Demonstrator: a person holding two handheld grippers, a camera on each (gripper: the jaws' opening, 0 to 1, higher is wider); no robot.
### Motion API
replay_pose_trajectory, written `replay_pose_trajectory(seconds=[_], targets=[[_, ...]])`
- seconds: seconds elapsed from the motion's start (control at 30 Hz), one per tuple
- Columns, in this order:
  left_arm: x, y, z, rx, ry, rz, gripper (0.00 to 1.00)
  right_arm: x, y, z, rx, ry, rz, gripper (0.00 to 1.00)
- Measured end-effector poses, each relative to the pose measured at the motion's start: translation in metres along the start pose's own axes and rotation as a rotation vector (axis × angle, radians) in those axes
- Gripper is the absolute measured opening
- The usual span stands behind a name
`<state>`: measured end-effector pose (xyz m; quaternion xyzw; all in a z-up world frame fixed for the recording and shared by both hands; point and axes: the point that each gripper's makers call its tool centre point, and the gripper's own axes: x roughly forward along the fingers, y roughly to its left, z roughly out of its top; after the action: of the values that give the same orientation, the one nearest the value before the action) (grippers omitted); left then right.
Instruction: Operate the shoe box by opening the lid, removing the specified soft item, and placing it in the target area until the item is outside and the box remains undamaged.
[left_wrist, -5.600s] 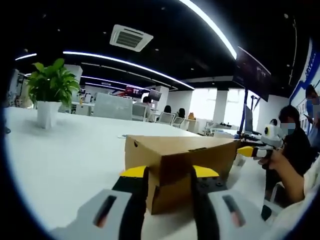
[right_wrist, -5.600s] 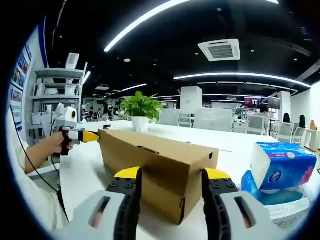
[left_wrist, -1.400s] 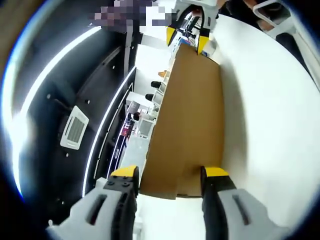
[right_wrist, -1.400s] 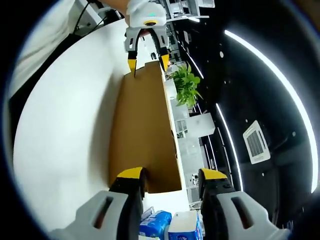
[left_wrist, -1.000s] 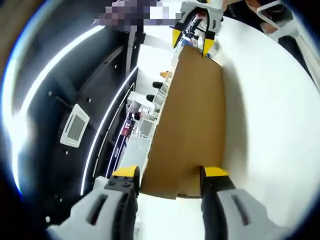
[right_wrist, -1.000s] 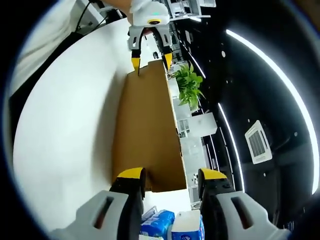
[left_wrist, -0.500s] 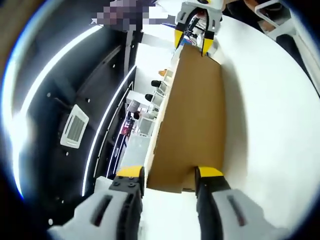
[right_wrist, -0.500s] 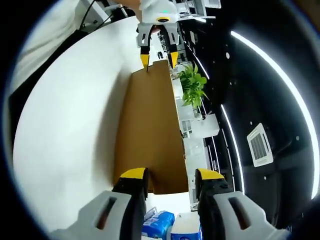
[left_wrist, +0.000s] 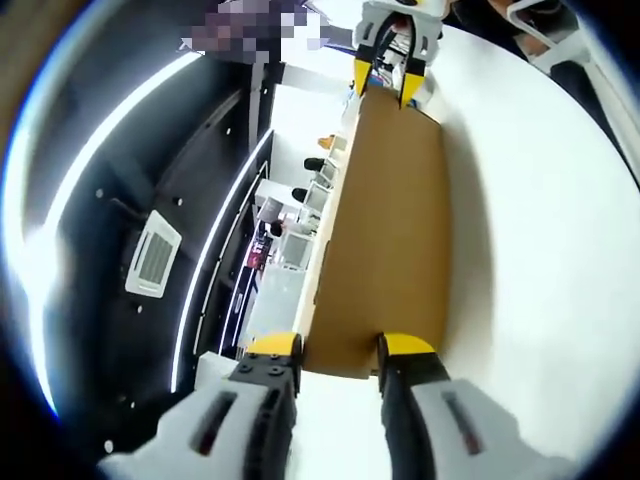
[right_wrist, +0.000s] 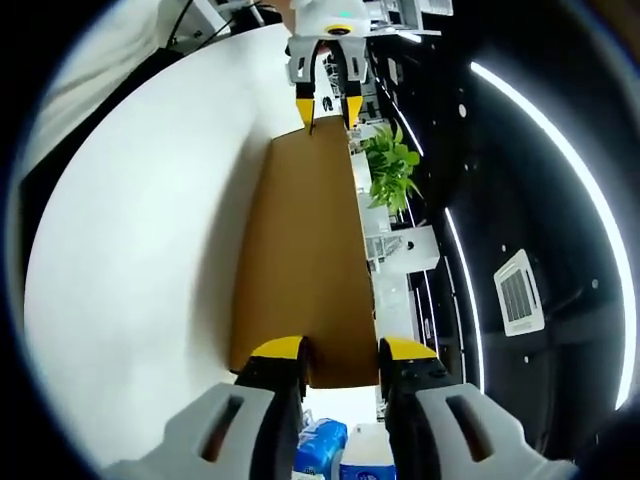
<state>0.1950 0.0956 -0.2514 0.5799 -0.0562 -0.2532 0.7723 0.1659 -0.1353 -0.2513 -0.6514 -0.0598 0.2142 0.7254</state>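
Plain brown cardboard shoe box (left_wrist: 390, 230) (right_wrist: 305, 260), long and narrow, lid closed, lying on the white surface (left_wrist: 545, 230) (right_wrist: 140, 220)

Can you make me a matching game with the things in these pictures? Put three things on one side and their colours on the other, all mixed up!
Things:
1. shoe box
2. potted plant
3. table

Colours:
A. white
B. brown
C. green

Right pairs: 1-B, 2-C, 3-A. The box is plain brown cardboard, the plant has green leaves, and the table top is white.
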Motion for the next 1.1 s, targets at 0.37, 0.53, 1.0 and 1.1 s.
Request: replay_pose_trajectory(seconds=[0.37,0.53,1.0,1.1], targets=[[0.002,-0.006,-0.003,0.001,0.012,0.004,0.30,0.000,0.006,0.001,-0.002,0.008,0.011,0.28],[0.001,-0.007,-0.002,-0.019,0.009,-0.012,0.30,0.000,0.007,0.001,-0.001,0.005,0.017,0.28],[0.001,-0.014,-0.005,-0.029,0.020,-0.014,0.29,0.000,0.014,0.000,0.001,0.001,0.007,0.28],[0.001,-0.014,-0.005,-0.030,0.022,-0.004,0.29,0.000,0.014,0.000,0.014,0.000,0.000,0.28]])
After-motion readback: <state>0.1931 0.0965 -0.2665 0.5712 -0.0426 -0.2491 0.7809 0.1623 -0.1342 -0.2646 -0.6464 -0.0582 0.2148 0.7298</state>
